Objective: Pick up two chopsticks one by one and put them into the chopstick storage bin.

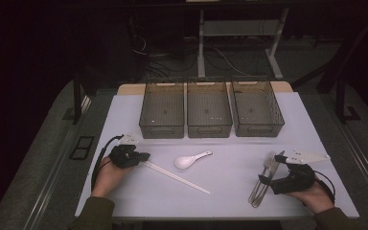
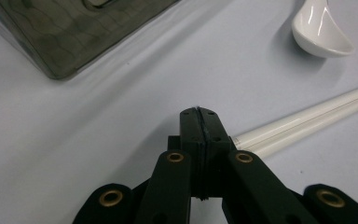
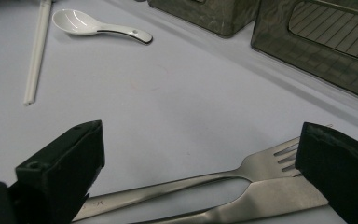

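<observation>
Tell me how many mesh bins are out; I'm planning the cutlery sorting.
3, side by side along the table's far edge: left mesh bin, middle mesh bin, right mesh bin.

white chopsticks, steel fork flat

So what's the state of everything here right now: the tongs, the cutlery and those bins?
left tongs: shut, nothing between them, tips beside the chopsticks' near end.
right tongs: open, jaws either side of the fork and knife, not pressing.
chopsticks: lying flat, paired.
spoon: lying flat, bowl up, untouched.
fork: lying flat on the table.
knife: lying flat beside the fork.
three bins: upright in a row, apparently empty.
</observation>
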### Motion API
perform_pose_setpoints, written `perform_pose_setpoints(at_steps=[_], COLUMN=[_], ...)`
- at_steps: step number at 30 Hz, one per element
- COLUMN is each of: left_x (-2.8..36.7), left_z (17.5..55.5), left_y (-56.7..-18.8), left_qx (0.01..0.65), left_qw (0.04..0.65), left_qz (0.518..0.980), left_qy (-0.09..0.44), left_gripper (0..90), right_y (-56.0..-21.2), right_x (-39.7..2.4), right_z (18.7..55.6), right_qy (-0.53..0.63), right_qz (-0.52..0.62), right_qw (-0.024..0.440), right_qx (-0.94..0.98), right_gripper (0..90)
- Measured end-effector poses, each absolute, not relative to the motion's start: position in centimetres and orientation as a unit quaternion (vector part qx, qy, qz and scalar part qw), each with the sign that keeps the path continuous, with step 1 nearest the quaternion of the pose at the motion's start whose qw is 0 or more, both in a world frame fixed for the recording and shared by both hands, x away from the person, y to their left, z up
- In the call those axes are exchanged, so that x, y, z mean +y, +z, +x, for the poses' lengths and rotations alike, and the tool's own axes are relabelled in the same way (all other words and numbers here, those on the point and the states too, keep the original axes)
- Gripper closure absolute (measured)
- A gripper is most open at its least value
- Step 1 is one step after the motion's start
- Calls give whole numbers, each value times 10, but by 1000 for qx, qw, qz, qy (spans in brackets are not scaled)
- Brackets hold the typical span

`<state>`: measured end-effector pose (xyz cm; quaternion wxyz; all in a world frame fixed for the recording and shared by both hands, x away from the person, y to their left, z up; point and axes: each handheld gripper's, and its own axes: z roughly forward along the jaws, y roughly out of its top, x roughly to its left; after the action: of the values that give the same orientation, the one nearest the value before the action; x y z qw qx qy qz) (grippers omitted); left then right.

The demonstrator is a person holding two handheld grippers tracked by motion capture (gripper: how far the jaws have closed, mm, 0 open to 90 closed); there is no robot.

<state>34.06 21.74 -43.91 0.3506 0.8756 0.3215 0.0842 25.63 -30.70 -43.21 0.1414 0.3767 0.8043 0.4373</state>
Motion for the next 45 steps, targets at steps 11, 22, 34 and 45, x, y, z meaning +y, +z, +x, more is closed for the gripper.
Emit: perform_pose_setpoints(at_steps=[11, 22, 34, 45], left_x=[218, 201, 158, 144], left_z=[335, 318, 304, 307], left_y=[-441, -423, -426, -436], left_qx=[314, 232, 117, 76], left_qw=[341, 395, 365, 337], left_qz=[882, 886, 923, 938], left_qy=[81, 67, 21, 8], left_gripper=[883, 601, 562, 607], right_y=[-431, -431, -432, -432], right_x=[-308, -309, -308, -308], right_z=[256, 255, 256, 256], right_qy=[439, 439, 438, 437], right_qz=[379, 378, 377, 378], right_qw=[141, 141, 141, 140], right_qx=[802, 803, 804, 804], right_gripper=[13, 14, 14, 14])
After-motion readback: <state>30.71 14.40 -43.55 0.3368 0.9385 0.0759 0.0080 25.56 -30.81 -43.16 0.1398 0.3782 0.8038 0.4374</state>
